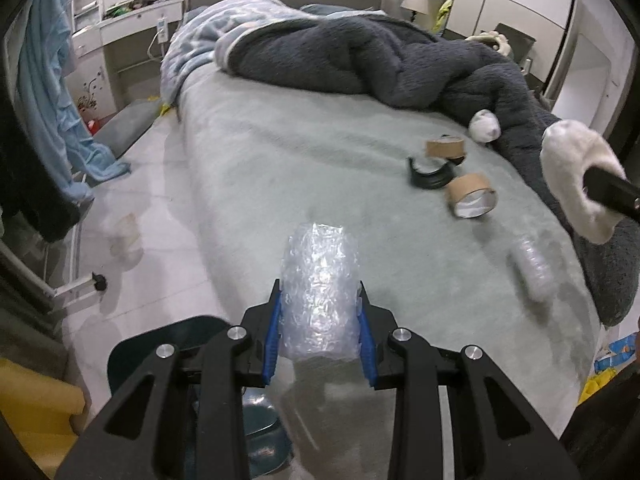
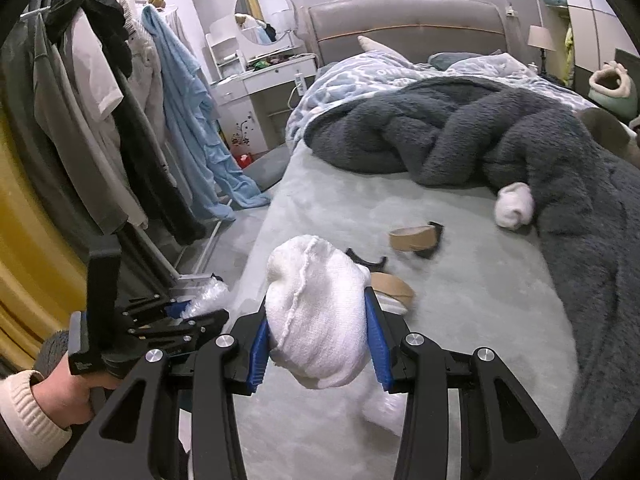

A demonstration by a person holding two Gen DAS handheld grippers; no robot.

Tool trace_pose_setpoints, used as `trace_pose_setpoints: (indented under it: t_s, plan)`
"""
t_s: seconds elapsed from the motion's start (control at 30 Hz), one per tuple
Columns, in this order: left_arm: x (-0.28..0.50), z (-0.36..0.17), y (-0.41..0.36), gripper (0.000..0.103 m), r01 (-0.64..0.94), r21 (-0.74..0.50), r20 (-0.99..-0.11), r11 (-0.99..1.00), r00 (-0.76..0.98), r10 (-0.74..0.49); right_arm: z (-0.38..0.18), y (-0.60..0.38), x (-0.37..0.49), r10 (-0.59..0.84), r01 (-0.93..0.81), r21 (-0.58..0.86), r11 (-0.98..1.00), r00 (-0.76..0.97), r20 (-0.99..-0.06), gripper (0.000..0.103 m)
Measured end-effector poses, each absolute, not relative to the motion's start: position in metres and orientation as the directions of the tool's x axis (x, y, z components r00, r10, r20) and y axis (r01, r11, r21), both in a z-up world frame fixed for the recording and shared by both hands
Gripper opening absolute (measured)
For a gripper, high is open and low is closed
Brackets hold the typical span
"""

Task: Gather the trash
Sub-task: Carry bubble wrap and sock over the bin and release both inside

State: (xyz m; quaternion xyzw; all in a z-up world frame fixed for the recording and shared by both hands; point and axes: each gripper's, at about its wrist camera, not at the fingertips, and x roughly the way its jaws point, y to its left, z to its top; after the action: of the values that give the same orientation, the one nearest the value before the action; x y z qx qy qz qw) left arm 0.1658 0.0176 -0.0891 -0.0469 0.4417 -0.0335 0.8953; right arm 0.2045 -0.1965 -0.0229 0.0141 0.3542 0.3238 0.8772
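left wrist view — left gripper (image 1: pixel 320 320) clamps bubble wrap (image 1: pixel 319 292) mid-roll — light, squashy; right gripper (image 2: pixel 318 344) pinches soft sock (image 2: pixel 316 312).

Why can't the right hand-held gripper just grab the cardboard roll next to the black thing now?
Probably not yet. The right hand-held gripper is already shut on a white sock, so its jaws are full. The cardboard roll lies in the open on the bed, nothing covering it.
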Motion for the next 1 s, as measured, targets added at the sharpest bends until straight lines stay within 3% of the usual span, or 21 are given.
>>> trace_pose_setpoints:
  t_s: [0.57,1.0]
  plan:
    - [0.146,-0.134,0.100,0.035,-0.122,-0.108,-0.882,0.987,0.471,-0.039,-0.033,-0.096,0.206,0.652,-0.638,0.309,0.706,0.414,-0.635,0.043]
    - [0.122,-0.177,0.163,0.036,-0.237,-0.160,-0.944,0.958,0.319,-0.079,-0.061,-0.004,0.189,0.670,-0.719,0.321,0.616,0.265,-0.693,0.043]
